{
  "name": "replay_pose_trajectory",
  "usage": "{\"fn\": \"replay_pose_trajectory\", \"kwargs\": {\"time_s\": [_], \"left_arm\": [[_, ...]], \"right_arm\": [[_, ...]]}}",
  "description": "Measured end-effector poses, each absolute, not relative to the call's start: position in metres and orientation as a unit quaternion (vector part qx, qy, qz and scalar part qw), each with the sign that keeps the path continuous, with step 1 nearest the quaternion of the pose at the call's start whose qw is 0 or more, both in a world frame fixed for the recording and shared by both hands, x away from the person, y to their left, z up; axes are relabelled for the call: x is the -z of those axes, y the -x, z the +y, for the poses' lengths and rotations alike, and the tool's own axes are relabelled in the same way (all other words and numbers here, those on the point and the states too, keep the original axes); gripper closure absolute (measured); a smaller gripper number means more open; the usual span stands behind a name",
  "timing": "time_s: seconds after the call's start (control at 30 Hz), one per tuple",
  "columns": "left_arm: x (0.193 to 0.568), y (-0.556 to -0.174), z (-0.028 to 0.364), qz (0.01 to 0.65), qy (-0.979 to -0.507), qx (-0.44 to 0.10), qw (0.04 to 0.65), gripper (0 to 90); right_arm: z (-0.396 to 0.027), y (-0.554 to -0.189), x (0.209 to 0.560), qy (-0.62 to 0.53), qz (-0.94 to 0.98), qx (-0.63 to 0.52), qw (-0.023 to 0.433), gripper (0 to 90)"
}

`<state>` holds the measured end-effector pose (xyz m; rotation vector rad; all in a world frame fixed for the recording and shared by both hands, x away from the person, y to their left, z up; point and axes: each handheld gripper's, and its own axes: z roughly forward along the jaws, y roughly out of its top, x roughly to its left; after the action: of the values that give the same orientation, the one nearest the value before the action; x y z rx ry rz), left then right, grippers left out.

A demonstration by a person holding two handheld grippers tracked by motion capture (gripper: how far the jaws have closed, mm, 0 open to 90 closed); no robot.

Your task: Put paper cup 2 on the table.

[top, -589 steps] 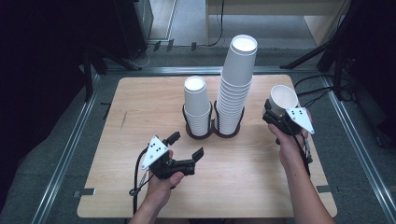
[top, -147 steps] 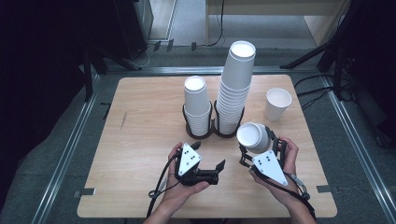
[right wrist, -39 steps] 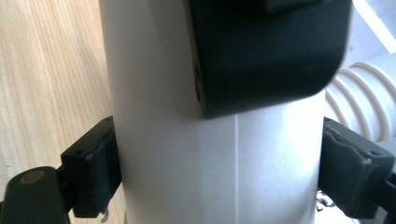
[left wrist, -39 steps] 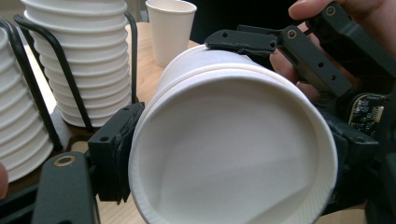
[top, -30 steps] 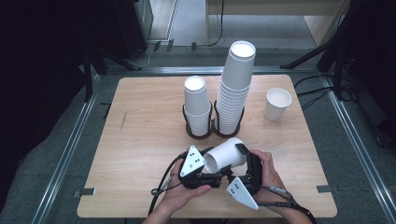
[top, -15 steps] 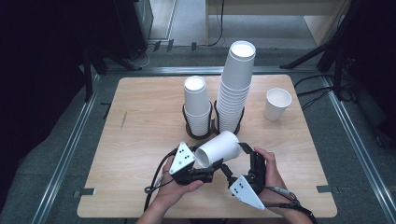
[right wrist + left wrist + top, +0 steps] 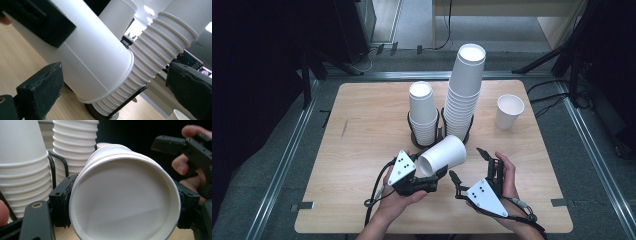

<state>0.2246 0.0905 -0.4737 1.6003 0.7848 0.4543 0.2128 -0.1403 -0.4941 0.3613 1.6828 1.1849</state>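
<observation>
Cup (image 7: 443, 155) now clamped sideways in left hand-held gripper (image 7: 430, 176) — right hand-held gripper (image 7: 468, 165) has released, jaws wide.

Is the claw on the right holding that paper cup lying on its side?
No, the right claw is open and empty; the left claw grips the cup.

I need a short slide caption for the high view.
Left gripper holds a paper cup sideways; right gripper open beside it.
</observation>
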Motion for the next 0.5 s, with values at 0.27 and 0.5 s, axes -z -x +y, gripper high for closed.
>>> {"fn": "replay_pose_trajectory", "kwargs": {"time_s": [0.27,0.5], "left_arm": [[0.471,-0.221,0.096,0.335,-0.652,-0.216,0.646,21.9],[0.472,-0.218,0.095,0.327,-0.63,-0.235,0.664,21.9]], "right_arm": [[-0.139,-0.215,0.484,-0.271,0.659,-0.534,0.455,2.0],[-0.143,-0.213,0.469,-0.372,0.601,-0.601,0.372,2.0]]}}
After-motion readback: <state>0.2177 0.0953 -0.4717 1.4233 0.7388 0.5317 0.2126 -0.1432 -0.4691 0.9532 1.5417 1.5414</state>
